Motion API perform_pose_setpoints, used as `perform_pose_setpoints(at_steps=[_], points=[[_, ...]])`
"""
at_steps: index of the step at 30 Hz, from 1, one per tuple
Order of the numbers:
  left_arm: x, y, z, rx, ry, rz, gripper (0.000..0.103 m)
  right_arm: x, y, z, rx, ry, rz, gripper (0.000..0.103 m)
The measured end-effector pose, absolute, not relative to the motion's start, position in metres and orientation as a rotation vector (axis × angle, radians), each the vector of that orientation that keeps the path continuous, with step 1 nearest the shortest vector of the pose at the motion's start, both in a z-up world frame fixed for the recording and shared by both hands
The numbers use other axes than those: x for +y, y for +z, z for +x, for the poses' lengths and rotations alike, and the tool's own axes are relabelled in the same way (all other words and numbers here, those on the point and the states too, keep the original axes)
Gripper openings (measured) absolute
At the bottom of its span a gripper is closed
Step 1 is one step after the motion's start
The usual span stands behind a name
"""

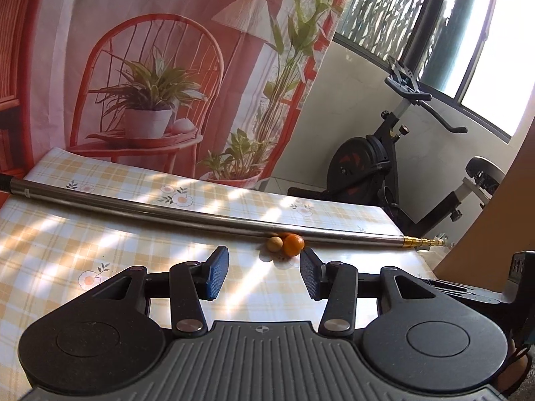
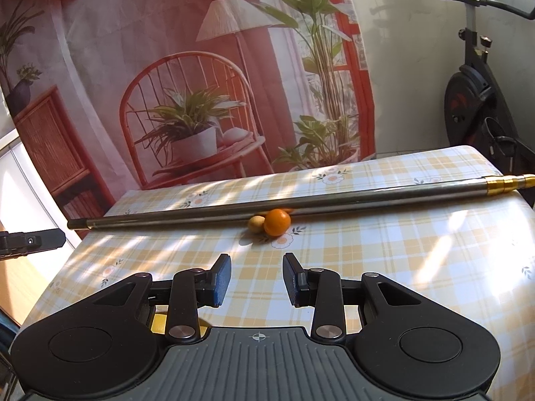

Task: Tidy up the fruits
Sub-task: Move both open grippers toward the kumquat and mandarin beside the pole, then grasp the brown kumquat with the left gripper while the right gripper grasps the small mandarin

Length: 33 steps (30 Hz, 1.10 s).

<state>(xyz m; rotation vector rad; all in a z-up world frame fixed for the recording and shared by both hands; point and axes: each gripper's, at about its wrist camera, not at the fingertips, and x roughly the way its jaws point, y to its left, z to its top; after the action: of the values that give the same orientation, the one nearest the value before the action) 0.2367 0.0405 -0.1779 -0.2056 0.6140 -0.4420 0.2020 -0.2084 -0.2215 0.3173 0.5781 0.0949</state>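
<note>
A long metal pole (image 1: 187, 212) with a brass tip lies across the checked tablecloth (image 1: 67, 234); behind hangs a printed backdrop (image 1: 150, 67) of chair and plants, an exercise bike (image 1: 384, 153) beside the window (image 1: 485, 50)

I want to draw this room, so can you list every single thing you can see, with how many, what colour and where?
orange fruit: one clear, orange, on the table against the near side of the metal pole; a sliver of orange behind it may be another.
small tan fruit: one, yellowish tan, touching the orange fruit.
metal pole: one, silver with a gold end, lying across the table.
table: one, covered in yellow and white check cloth with flowers.
printed backdrop: one, red and pink, showing a chair, plants and a lamp, behind the table.
exercise bike: one, black, beside the table under the window.
window: one, dark frame, above the bike.
left gripper: one, black with blue pads, open, empty.
right gripper: one, black with blue pads, open, empty.
</note>
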Motion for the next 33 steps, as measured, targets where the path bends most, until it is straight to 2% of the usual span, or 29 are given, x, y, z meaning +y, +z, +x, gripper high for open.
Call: perform_pose_setpoints(at_steps=[7, 16, 23, 29, 33], points=[[0.004, -0.188, 0.266, 0.627, -0.512, -0.137, 0.051, -0.224, -0.226, 0.21, 0.571, 0.073, 0.329, 0.033], [-0.027, -0.226, 0.319, 0.723, -0.559, -0.105, 0.051, -0.25, -0.243, 0.222, 0.584, 0.051, 0.385, 0.033], [-0.06, -0.255, 0.355, 0.69, -0.545, 0.058, 0.05, -0.261, -0.26, 0.24, 0.614, 0.03, 0.404, 0.033], [-0.064, -0.284, 0.391, 0.755, -0.522, 0.08, 0.043, -0.263, -0.27, 0.256, 0.638, 0.035, 0.408, 0.033], [-0.065, -0.294, 0.404, 0.787, -0.538, 0.062, 0.041, -0.262, -0.276, 0.265, 0.651, 0.041, 0.404, 0.033]])
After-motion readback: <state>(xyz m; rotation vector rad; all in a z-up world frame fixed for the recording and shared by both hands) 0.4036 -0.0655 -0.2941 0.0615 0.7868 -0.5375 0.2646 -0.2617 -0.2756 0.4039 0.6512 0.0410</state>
